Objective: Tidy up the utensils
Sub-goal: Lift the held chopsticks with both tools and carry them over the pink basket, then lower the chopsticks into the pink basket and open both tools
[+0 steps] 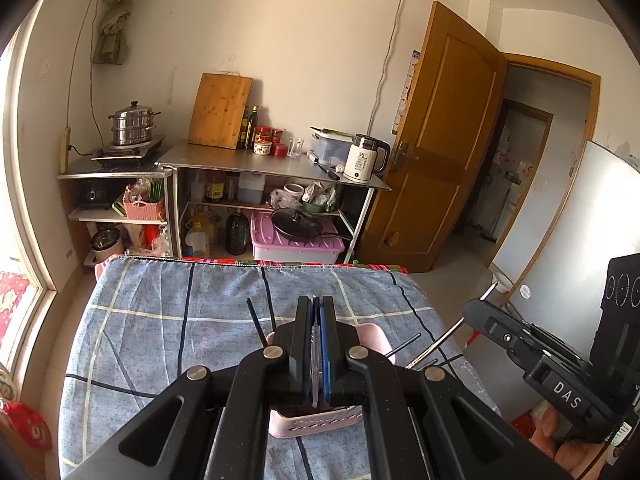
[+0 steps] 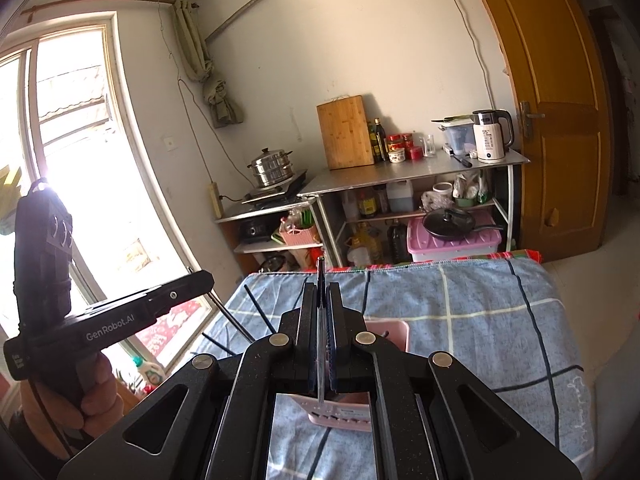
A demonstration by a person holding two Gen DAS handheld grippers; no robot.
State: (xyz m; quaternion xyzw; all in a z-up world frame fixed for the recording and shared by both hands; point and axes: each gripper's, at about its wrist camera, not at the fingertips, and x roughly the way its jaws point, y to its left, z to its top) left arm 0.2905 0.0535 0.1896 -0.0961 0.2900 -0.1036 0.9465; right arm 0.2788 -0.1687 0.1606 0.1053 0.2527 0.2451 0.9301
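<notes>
basket (image 1: 320, 426) on bed (image 1: 160, 320); chopsticks (image 1: 256, 320) in basket | shelf (image 1: 276, 164) behind bed

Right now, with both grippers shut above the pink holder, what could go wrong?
1. The right gripper pinches a thin metal utensil by a narrow edge; it may slip or twist.
2. Black chopsticks lean loosely out of the pink holder; a careless pass could knock them out.

"DAS" on right tool (image 1: 494, 290); "GenRobot.AI" on left tool (image 2: 212, 280); seemingly "55" on kettle (image 1: 366, 158).
</notes>
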